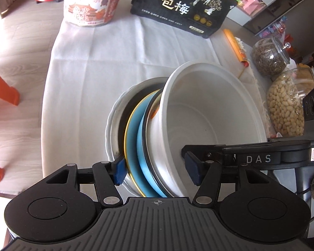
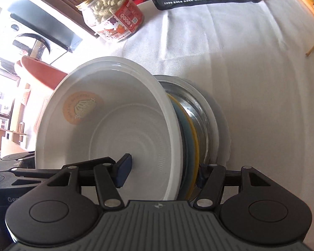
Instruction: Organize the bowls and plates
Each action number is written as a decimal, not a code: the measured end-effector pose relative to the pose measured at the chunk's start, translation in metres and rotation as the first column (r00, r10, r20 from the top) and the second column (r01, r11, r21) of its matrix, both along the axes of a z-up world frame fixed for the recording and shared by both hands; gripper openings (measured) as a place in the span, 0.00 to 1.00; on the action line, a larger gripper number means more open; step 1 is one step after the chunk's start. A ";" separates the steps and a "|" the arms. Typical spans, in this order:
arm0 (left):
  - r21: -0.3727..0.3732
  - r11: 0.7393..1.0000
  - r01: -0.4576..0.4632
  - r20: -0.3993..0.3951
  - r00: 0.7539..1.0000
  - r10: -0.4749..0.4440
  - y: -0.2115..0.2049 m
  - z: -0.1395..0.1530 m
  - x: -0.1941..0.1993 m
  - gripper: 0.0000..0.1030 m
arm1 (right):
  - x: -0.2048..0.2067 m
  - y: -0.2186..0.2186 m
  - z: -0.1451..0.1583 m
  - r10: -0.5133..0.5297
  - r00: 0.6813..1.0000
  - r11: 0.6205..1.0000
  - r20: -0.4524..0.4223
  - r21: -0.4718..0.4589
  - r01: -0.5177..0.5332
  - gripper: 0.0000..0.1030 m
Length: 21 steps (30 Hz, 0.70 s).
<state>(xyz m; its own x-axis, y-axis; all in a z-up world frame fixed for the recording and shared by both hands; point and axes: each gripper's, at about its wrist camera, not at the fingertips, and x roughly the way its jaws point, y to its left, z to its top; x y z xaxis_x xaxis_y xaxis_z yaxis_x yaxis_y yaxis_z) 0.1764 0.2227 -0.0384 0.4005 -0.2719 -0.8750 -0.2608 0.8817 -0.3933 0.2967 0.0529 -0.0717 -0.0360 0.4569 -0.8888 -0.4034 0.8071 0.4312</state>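
A nested stack of dishes is held on edge above the white tablecloth (image 1: pixel 90 67): a white plastic bowl (image 1: pixel 211 113) innermost, then a blue plate (image 1: pixel 136 138) with a yellow rim, a steel bowl (image 1: pixel 123 108) and a white outer dish (image 1: pixel 110 125). My left gripper (image 1: pixel 157 172) is shut on the stack, one pad inside the white bowl, the other behind the blue plate. My right gripper (image 2: pixel 161 171) is shut on the same stack from the opposite side, one pad inside the white bowl (image 2: pixel 106 121), the other behind the yellow-rimmed plate (image 2: pixel 191 144).
A peanut jar (image 1: pixel 92 0) and a black snack bag (image 1: pixel 184 4) stand at the table's far end. Glass jars of beans (image 1: pixel 286 108) and dried goods (image 1: pixel 268 56) sit at the right. An orange chopstick packet (image 1: pixel 234 46) lies beside them. Orange stools (image 1: pixel 2 92) stand left.
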 end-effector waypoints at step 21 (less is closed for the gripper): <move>-0.041 0.998 -0.055 0.036 0.998 0.057 0.028 0.010 -0.006 0.45 | -0.026 -0.027 0.052 -0.035 0.958 0.995 0.284 0.102 0.006 0.59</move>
